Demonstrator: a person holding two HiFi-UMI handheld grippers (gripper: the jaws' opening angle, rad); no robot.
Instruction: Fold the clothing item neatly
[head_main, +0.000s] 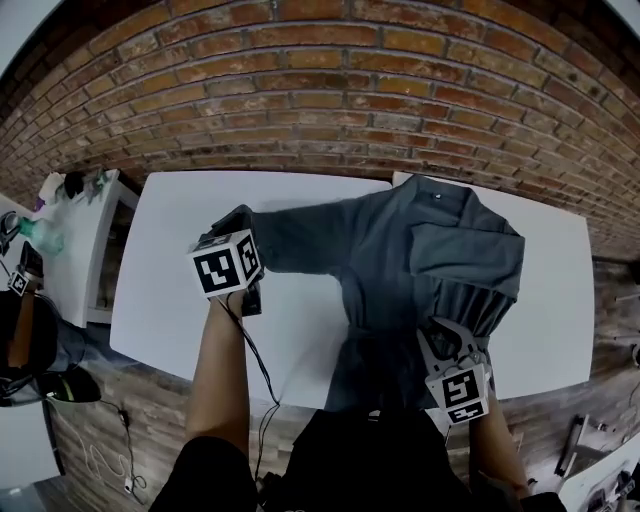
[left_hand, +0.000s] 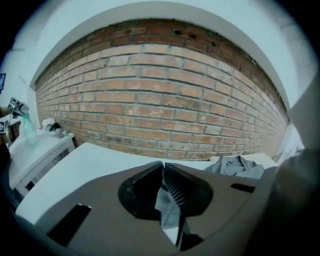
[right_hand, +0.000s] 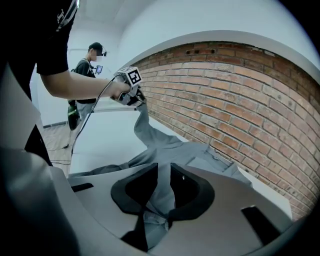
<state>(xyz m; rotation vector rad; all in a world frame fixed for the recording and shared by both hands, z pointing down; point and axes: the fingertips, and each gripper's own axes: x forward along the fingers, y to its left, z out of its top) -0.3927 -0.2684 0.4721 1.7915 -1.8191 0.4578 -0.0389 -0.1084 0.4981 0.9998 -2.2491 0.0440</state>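
Observation:
A grey shirt (head_main: 420, 260) lies spread on the white table (head_main: 170, 290), collar (head_main: 435, 195) toward the brick wall. Its right side is folded in over the body. My left gripper (head_main: 236, 218) is shut on the end of the left sleeve (head_main: 290, 240), which stretches out to the left, raised off the table. In the left gripper view grey cloth (left_hand: 169, 202) is pinched between the closed tips of the left gripper (left_hand: 163, 164). My right gripper (head_main: 445, 338) is at the shirt's near right side. It is shut on a bunch of shirt fabric (right_hand: 164, 192), seen between the pads of the right gripper (right_hand: 164, 167).
A brick wall (head_main: 330, 90) runs behind the table. A white cabinet (head_main: 85, 250) with a spray bottle (head_main: 40, 236) stands to the left. A cable (head_main: 255, 370) hangs from the left gripper. Another person (right_hand: 90, 70) stands far off in the right gripper view.

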